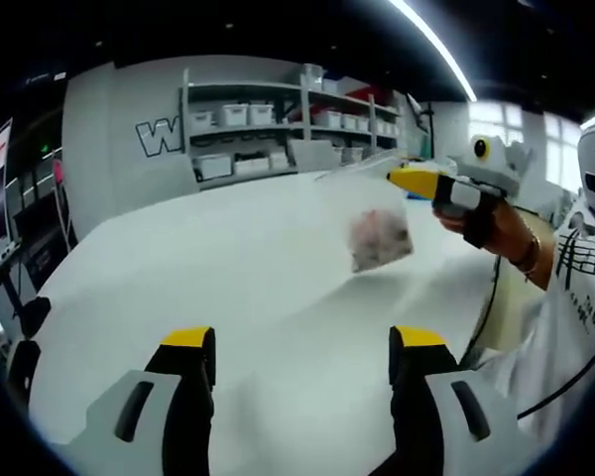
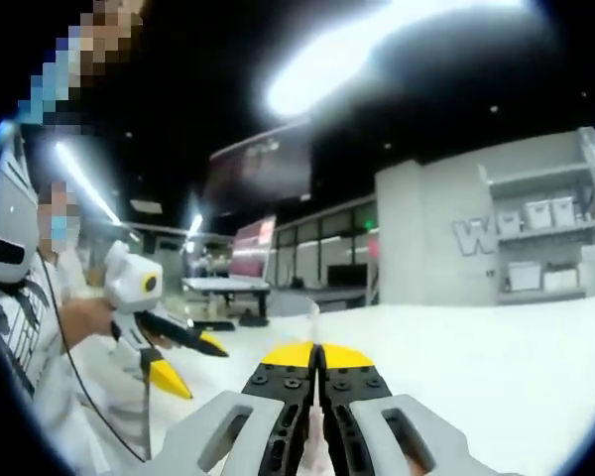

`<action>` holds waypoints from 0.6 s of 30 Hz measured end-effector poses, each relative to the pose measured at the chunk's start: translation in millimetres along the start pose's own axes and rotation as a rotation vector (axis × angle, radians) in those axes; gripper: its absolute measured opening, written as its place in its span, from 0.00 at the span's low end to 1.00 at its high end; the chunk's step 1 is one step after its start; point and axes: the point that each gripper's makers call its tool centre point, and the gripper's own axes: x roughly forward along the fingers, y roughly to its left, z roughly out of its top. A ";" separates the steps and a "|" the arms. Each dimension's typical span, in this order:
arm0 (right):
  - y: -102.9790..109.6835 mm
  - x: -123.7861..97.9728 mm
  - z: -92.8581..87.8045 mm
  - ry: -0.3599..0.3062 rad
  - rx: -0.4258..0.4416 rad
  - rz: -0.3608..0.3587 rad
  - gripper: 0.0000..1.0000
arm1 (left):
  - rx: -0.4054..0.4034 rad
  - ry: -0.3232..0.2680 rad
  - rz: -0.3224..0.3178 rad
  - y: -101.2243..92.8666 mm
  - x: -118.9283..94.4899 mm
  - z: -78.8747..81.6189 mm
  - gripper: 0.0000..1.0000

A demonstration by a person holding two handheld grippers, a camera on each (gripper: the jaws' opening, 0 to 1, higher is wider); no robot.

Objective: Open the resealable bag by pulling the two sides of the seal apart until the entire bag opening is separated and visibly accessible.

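Room lies wide before your left gripper (image 1: 302,347), jaws apart over the bare white table (image 1: 228,268). Your right gripper (image 1: 409,178) holds the clear bag (image 1: 372,223) aloft by its top edge, pinkish contents sagging at the bottom. Right gripper view: jaws (image 2: 317,369) pressed together on the thin bag edge; left gripper (image 2: 183,362) spread nearby.

Resealable bag (image 1: 377,223): clear plastic, pinkish contents at bottom. Hangs upright from right gripper (image 1: 402,178), pinched at top edge. Well ahead of left gripper (image 1: 302,347).
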 end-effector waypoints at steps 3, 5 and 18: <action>0.9 -2.9 -4.0 0.011 -0.008 0.000 0.00 | 0.004 0.000 0.000 -0.4 -0.5 0.3 0.69; 1.7 -4.1 -5.5 0.015 -0.008 0.002 0.00 | 0.007 0.001 -0.003 -1.4 -0.3 0.2 0.69; 27.4 4.1 -17.3 0.068 -0.071 0.097 0.00 | 0.036 0.021 0.007 1.0 -3.8 -5.2 0.67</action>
